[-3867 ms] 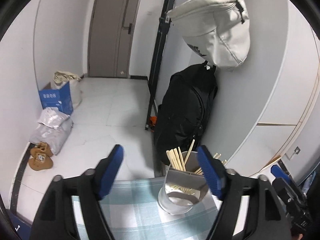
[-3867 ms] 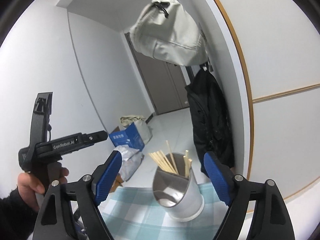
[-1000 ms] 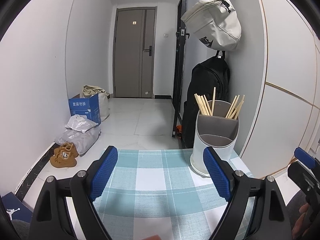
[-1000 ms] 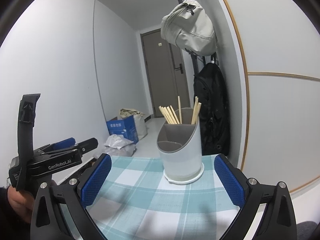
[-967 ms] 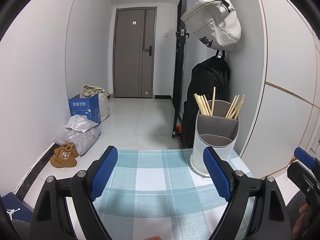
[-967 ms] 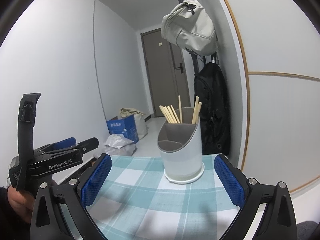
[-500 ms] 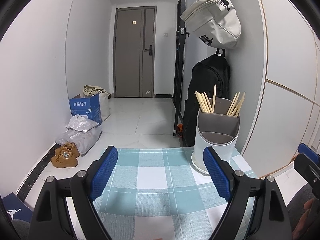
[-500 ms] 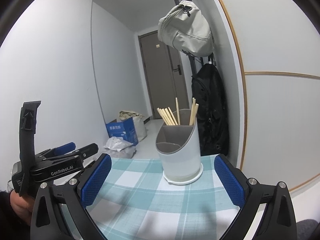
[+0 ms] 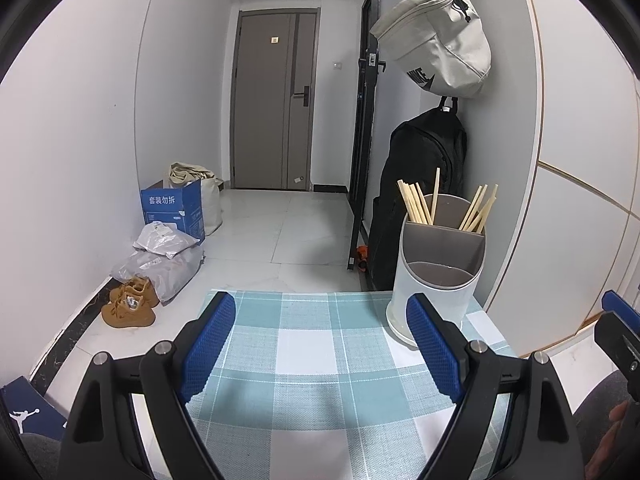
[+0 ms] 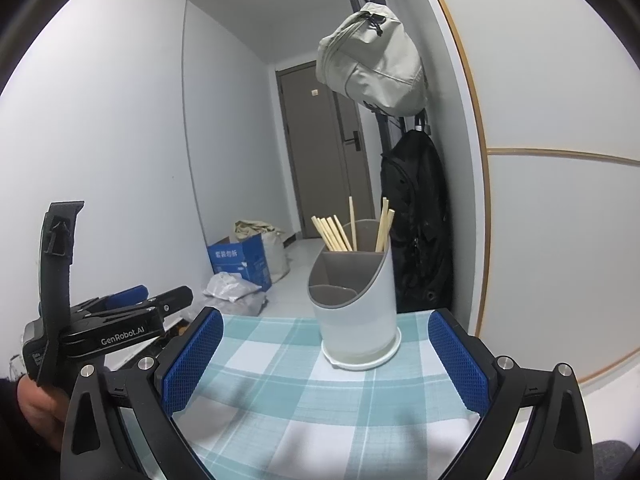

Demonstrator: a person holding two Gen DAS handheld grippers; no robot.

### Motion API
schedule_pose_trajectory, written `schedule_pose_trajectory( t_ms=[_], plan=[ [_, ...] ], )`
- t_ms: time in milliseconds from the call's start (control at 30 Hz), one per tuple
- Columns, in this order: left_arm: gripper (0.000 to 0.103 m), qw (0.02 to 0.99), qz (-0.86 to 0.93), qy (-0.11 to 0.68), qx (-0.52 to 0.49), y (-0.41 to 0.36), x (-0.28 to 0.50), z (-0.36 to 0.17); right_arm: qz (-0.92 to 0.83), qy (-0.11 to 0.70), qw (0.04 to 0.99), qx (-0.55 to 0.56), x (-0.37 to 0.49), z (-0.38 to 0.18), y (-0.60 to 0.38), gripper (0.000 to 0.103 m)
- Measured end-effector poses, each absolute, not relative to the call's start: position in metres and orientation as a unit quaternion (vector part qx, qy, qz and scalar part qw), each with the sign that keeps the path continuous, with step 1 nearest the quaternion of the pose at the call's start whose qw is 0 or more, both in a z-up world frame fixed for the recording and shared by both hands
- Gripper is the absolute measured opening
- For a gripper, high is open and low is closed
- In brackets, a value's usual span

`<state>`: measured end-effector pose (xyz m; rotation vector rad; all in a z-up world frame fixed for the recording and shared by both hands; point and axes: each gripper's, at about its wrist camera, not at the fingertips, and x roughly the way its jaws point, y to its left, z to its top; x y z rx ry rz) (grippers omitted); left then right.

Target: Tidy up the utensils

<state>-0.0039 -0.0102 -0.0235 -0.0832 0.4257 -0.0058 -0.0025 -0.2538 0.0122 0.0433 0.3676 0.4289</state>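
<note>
Left wrist view: our left gripper [image 9: 316,344] is released, blue pads wide apart, nothing between them, hovering over the checked tablecloth [image 9: 320,360]. The utensil holder [image 9: 436,280] stands upright at the cloth's far right corner, just beyond the right pad. Its chopsticks [image 9: 420,208] sit in two bunches in the back compartments, long axes near vertical, tips fanning up and outward; the front compartment looks bare. Only this view gives us the brown shoes [image 9: 130,302] by the left wall and, at the right edge, a sliver of the right gripper [image 9: 618,332].

Right wrist view: right gripper [image 10: 326,356] also released, pads spread, nothing held, above the same cloth. Holder sits centred between the pads but further off, near the far edge, low cut-out facing us. Only here do we see the left gripper from the side, with a hand [image 10: 38,404] on its handle.

Both views: grey door [image 9: 276,104], blue box [image 9: 174,208], plastic bags [image 9: 160,256], black backpack [image 9: 420,184] and beige bag [image 9: 436,40] hanging behind the holder. Nothing blocks the path to the holder.
</note>
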Motion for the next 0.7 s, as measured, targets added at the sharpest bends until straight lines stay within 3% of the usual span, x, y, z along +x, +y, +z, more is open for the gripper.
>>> schedule_pose_trajectory(
  t_ms=[700],
  plan=[
    [0.084, 0.972, 0.005, 0.234, -0.036, -0.0116, 0.0018, -0.0304, 0.211, 0.183, 0.960, 0.010, -0.0020, 0.0121, -0.2511, 0.103]
  ],
)
